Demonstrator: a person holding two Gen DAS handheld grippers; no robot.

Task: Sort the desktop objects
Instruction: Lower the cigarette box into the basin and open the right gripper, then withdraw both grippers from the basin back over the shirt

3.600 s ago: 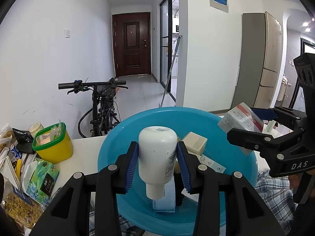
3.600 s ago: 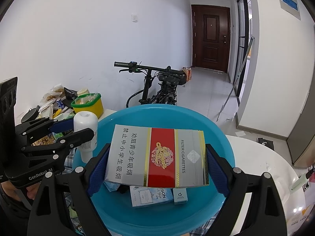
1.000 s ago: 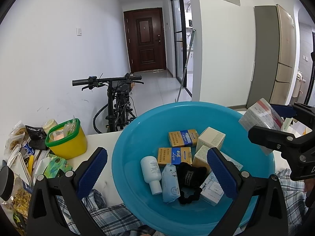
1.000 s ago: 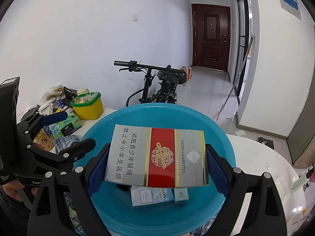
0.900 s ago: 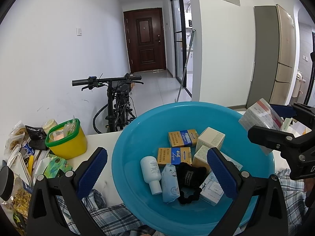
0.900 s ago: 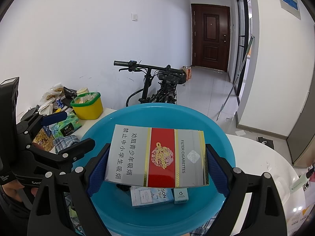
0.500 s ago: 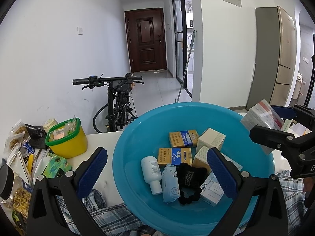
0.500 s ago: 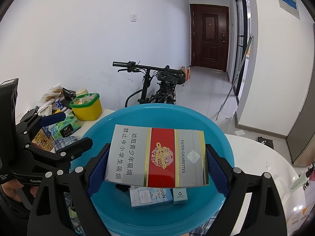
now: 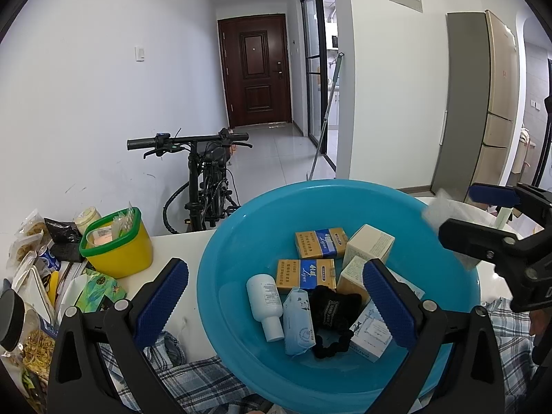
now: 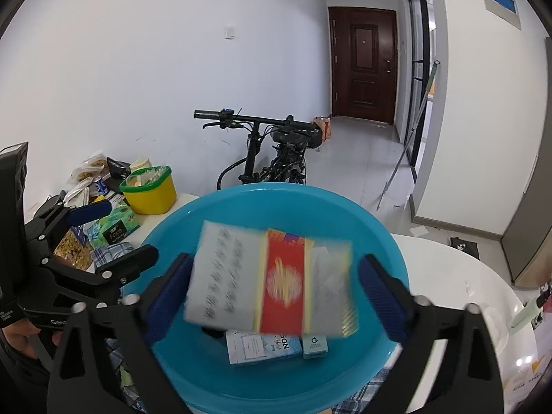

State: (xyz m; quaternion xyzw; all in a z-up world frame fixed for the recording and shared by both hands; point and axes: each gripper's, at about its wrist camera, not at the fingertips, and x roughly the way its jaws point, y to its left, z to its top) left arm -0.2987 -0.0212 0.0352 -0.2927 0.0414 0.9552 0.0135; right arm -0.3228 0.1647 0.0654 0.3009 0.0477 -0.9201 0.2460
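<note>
Over the blue basin (image 10: 214, 217), both of your grippers hang with their jaws spread wide. The right gripper (image 10: 272, 286) has just been opening: its blue pads stand clear of the cigarette carton (image 10: 269, 279), which sits blurred between them, tilted, its left end near the left pad and a plain gap at its right end. Nothing presses on it. Below it in the basin lie a pale blue box (image 10: 262, 345) and a small teal box (image 10: 314, 343).

In the left wrist view, the left gripper (image 9: 272, 293) holds nothing. Between its pads, on the basin floor, you have a white bottle (image 9: 267, 305) at 9 o'clock of the pile, a blue tissue pack (image 9: 298, 321) just beside it, a black scrunchie (image 9: 333, 317) in the middle, two yellow-and-blue packets (image 9: 305, 270) toward 12 o'clock, and cream boxes (image 9: 369, 246) toward 1 o'clock. The right gripper's arm enters at 3 o'clock, above the basin's rim.

For room: the basin's rim (image 9: 220, 241) runs close to the left pad at 9 o'clock, and beyond it the white table (image 9: 176, 246) shows a bare strip. Farther toward 9 o'clock a yellow tub (image 9: 119, 246) with a green rim stands among snack bags (image 9: 31, 238) and a green tissue pack (image 9: 100, 286). A checked cloth (image 9: 193, 386) lies under the basin's near edge at 6 o'clock. At 3 o'clock in the right wrist view, the table (image 10: 459, 286) is open and white. A bicycle (image 9: 207, 179) stands behind the table at 11 o'clock.
</note>
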